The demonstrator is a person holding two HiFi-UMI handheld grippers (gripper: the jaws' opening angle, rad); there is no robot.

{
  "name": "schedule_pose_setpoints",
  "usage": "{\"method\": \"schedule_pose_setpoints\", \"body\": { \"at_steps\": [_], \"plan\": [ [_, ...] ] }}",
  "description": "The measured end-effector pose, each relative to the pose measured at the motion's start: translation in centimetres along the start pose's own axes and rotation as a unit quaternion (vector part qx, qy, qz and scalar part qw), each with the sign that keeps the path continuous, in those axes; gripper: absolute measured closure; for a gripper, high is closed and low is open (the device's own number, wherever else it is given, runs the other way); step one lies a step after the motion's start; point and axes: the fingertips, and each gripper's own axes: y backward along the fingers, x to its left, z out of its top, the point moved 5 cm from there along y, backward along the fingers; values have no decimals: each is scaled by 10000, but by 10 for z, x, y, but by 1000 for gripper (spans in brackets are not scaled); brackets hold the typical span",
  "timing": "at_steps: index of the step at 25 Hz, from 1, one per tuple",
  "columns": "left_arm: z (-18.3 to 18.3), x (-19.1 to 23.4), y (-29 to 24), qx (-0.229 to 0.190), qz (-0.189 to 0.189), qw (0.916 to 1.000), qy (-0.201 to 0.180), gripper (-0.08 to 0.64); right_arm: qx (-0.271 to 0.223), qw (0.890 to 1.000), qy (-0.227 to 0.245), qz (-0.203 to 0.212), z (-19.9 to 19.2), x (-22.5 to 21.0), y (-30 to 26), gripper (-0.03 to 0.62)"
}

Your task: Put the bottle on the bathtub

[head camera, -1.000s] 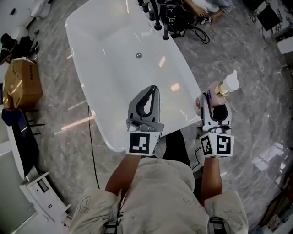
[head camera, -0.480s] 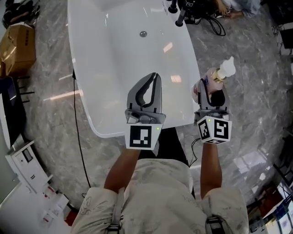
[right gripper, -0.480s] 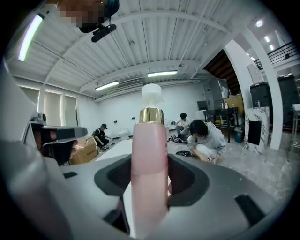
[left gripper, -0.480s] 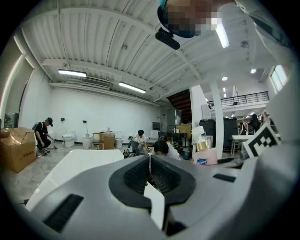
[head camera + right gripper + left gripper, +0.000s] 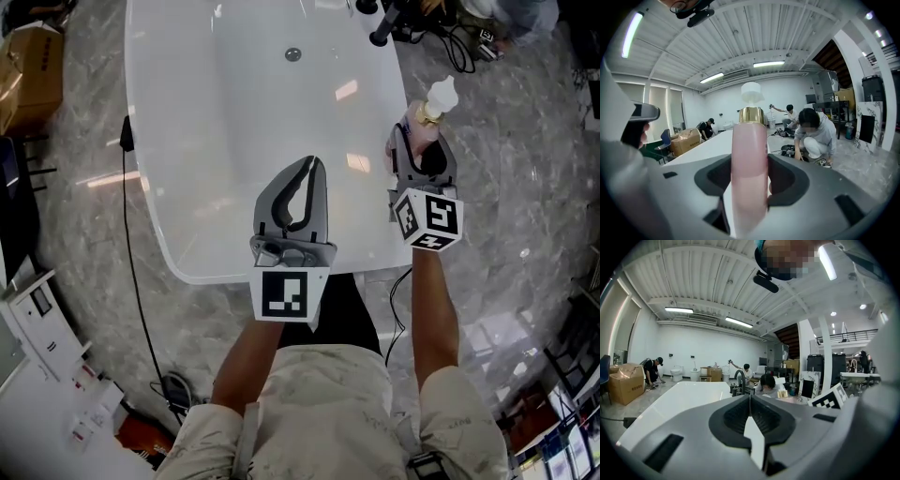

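**Right now: pump bottle clamped in right tool, at the tub's near-right rim**

Right tool (image 5: 418, 148) has its jaws partway apart, pads pressed on the pink body of the pump bottle (image 5: 749, 164). The grip sits low to mid on the body, with the gold collar and white pump head clear above the jaws. Left tool (image 5: 312, 167) has its jaws together with nothing between them, and it hangs over the near end of the white bathtub (image 5: 373, 234).

From the head view the bottle sits right at the tub's right edge, where the rim meets the marble floor. Whether the base touches the rim can't be told.

Doing the step well (judgement):
- Bring the base down fully onto the flat of the rim, not hanging over the floor side or the inward slope.
- Keep the bottle plumb all the way down, since it is tall, narrow and likely tippy.
- Let go only once the base sits flat.
- Then spread the jaws wide and back straight out, so the pads don't drag it.
- Left tool should stay out of the way.

Orientation: the long axis stands upright in the right gripper view, pump head up and base down. Which way the nozzle points is unclear.
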Motion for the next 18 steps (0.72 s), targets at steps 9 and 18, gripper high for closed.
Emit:
{"method": "schedule_pose_setpoints", "body": {
  "at_steps": [9, 18],
  "plan": [
    [-21, 1, -6, 185, 145, 9997, 86, 551, 59, 10000, 56, 10, -11, -23, -84, 390],
    [-36, 9, -10, 380, 307, 9987, 153, 551, -278, 9992, 262, -68, 15, -37, -152, 390]
  ]
}}
